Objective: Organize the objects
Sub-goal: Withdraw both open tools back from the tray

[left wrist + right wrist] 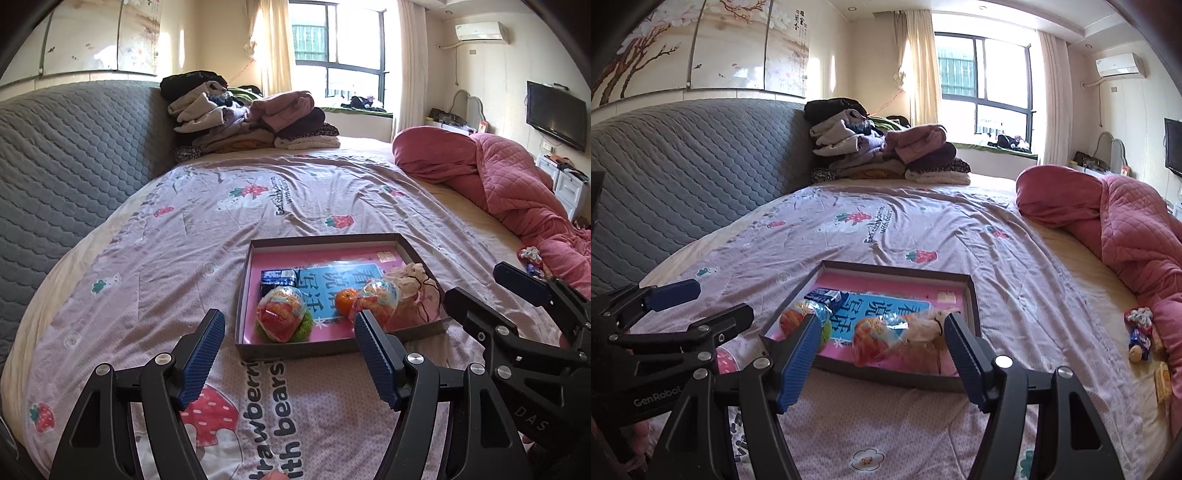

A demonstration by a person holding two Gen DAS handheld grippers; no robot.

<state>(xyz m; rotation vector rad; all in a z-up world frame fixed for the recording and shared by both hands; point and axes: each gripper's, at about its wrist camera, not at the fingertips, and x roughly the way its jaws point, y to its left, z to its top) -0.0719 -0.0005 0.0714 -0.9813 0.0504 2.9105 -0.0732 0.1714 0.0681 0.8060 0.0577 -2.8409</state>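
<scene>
A shallow cardboard box point(332, 238) with a pink floor lies on the bed's strawberry-print quilt point(147, 266), just ahead of both claws. Inside it are a blue booklet point(332, 284), a dark blue carton point(277, 277) at the back left, a tangerine point(347, 296), two crinkly snack packets point(282, 314) point(380, 299) and a pale drawstring pouch point(413, 284) at the right. The left claw point(291, 358) hangs with its jaws wide and nothing between them, in front of the box's near wall. The right claw point(881, 360) is likewise spread wide and empty, its blue pads point(798, 362) framing the near right corner of the box without touching it. A few small wrapped items point(1139, 332) lie well apart, beside the pink blanket point(1126, 229).
</scene>
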